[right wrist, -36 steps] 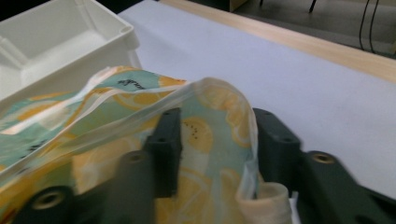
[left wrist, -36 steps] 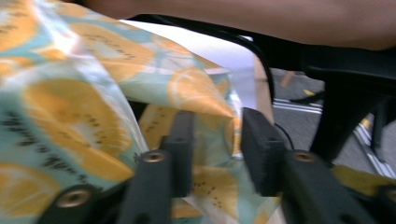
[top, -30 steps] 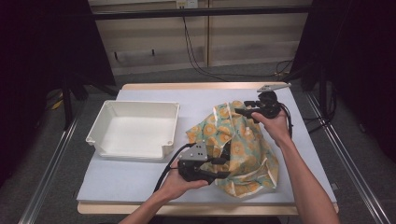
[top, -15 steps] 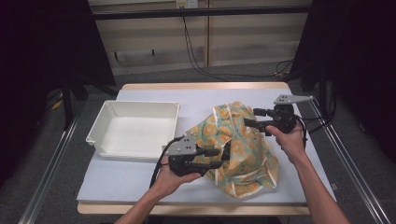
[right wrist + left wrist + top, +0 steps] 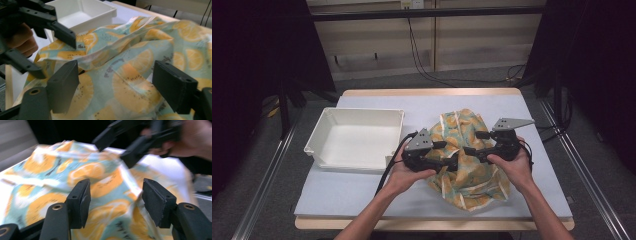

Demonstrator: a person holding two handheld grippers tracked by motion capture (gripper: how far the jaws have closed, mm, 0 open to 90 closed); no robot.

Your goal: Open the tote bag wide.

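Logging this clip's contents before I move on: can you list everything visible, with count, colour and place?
Cloth: one, teal and white with an orange-slice print, crumpled on the right half of the table.
Tray: one, white, empty, on the left half.
Table: one, pale cover with a wooden edge.
Cables: several, black, on the floor behind the table.
Left gripper: one, black, jaws open, over the cloth's left side.
Right gripper: one, black, jaws open, over the cloth's right side, facing the left one.
Hands: two, one on each gripper.
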